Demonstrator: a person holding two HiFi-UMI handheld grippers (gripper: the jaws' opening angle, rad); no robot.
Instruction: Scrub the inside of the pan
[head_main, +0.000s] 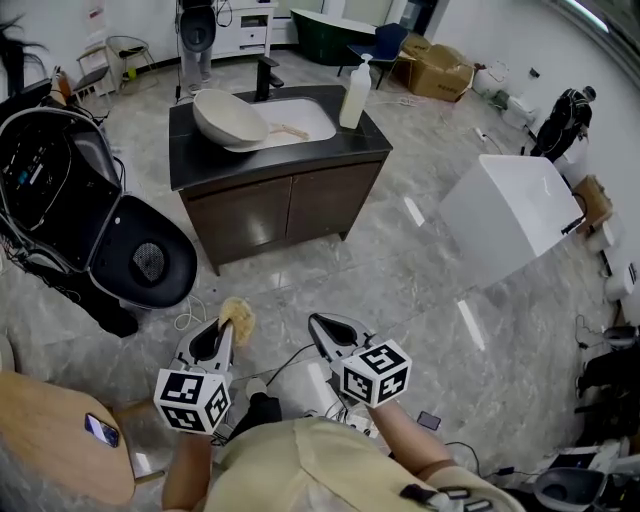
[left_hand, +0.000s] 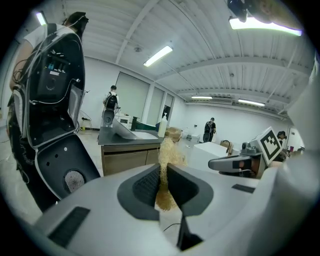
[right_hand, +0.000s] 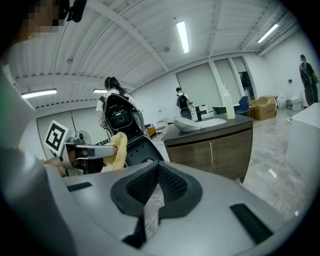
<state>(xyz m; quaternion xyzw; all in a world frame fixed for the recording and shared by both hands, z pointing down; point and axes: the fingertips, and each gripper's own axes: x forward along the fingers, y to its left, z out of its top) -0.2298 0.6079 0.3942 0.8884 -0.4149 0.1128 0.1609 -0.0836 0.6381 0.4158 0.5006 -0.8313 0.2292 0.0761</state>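
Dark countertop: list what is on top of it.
A tilted pale pan at the left, a white sink basin, a black faucet behind it, and a white pump bottle at the right. Whatever lies under the pan is covered.

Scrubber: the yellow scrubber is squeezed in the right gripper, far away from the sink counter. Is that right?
Not quite. The yellow scrubber is squeezed in the left gripper, not the right one; the left gripper view shows it between the jaws. The right gripper is shut on nothing. The scrubber is indeed far from the sink counter.
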